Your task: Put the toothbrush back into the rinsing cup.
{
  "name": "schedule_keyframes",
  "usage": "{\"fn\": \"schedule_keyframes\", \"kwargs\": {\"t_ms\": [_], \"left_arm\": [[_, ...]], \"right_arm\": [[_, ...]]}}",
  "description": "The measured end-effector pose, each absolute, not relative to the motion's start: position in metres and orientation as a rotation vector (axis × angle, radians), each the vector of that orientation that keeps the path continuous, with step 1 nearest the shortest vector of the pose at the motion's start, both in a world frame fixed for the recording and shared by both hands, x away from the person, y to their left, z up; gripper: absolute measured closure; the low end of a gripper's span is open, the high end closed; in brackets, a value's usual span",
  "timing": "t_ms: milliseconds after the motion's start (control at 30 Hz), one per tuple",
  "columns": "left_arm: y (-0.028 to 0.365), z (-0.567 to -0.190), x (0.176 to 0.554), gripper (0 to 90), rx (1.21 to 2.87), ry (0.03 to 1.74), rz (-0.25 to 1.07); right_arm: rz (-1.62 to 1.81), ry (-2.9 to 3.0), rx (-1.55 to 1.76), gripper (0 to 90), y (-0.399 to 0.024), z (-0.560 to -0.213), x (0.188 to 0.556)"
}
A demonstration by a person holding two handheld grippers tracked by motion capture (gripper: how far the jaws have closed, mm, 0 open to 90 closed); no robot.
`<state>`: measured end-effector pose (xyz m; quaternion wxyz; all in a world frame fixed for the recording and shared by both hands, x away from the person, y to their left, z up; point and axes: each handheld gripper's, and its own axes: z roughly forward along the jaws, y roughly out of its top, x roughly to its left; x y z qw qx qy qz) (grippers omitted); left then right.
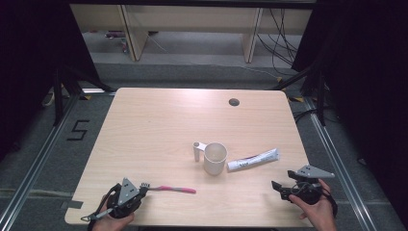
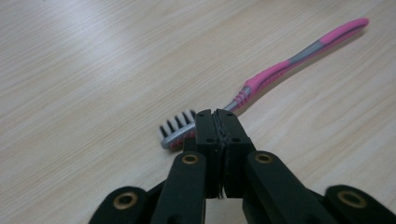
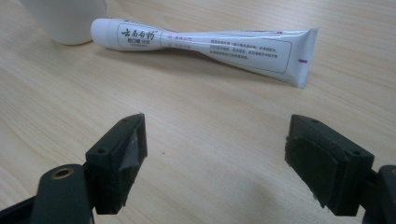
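Left claw (image 2: pixel 215 114) shut, jaws pressed flat together, tips seemingly pinching the thin neck of the toothbrush (image 2: pixel 280 70) right behind the bristle head. Bristles just to one side of the tips, pink and grey handle running away from the claw on the other side, flat on the counter (image 1: pixel 159 125). Light thing by the look of it, stiff plastic with some spring in the neck, smooth and likely slippery on the bare parts; ribbed pink grip a little beyond the tips probably the surer hold, nearer the balance point, so less droop of the long handle on lifting. With so narrow a bite at the neck, a risk of the brush swivelling between the pads. Bare counter all round the handle, nothing against it. Well off to the side, right claw (image 3: pixel 215 140) wide open with nothing between the jaws, low over the counter. Just ahead of that claw, a white toothpaste tube (image 3: pixel 210 44) lying flat, soft and squeezable, cap end next to a white cup (image 1: pixel 215 158). Cup upright, mouth open, beyond the toothbrush's handle tip and apart from it; a small white piece (image 1: pixel 197 150) against its far side, perhaps its handle. Path from brush to cup unobstructed.
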<state>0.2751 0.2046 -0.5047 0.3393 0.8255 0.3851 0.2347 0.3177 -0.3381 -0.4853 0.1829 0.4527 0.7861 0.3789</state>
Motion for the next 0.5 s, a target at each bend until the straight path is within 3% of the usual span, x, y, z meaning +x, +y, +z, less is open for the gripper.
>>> {"fn": "schedule_keyframes", "kwargs": {"t_ms": [500], "left_arm": [[0.204, -0.511, 0.287, 89.0, 2.192, 1.03, 0.623]], "right_arm": [[1.069, 2.217, 1.269, 21.8, -0.337, -0.486, 0.318]]}}
